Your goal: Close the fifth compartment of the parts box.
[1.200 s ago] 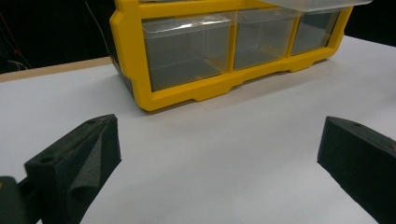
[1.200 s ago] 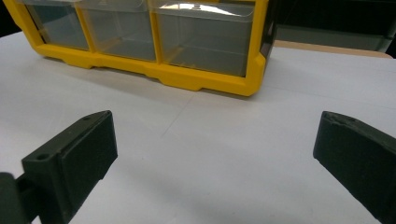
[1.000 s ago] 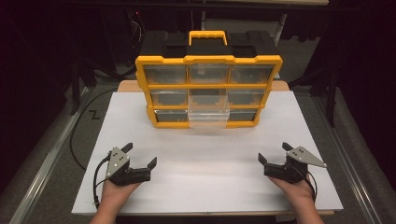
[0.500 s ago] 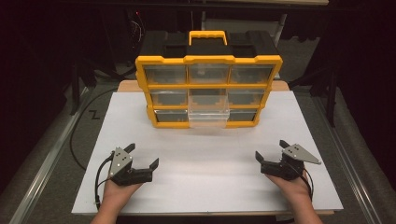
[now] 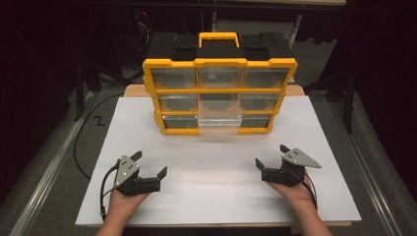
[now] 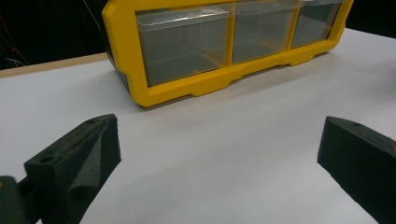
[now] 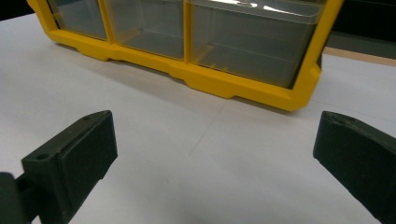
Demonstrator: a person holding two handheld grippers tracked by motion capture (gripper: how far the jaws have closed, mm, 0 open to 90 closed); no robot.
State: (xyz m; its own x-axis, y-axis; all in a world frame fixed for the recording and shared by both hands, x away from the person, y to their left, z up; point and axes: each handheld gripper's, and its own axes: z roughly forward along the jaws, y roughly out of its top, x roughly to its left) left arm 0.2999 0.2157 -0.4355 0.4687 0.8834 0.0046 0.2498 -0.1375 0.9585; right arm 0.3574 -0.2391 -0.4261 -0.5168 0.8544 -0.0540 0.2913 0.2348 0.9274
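Observation:
A yellow-framed organizer case (image 5: 219,91) with a black body, a yellow handle and clear drawers stands upright at the back middle of the white board (image 5: 216,196). Its bottom middle drawer (image 5: 219,126) sticks out a little. My left gripper (image 5: 149,163) rests near the front left, open, with nothing between its jaws. My right gripper (image 5: 272,156) rests near the front right, open and empty too. In the left gripper view the left gripper (image 6: 217,158) faces the case's bottom row of drawers (image 6: 187,51). From the other side, the right gripper (image 7: 215,149) faces the case (image 7: 252,46).
Beyond the board's edges lie a dark floor and a metal rail (image 5: 44,182) on the left. A black cable (image 5: 81,142) loops on the floor at left. Bare white board lies between the grippers and the case.
My right gripper has slid a little to the left, toward the middle of the board. The left gripper has hardly moved. The case is unchanged.

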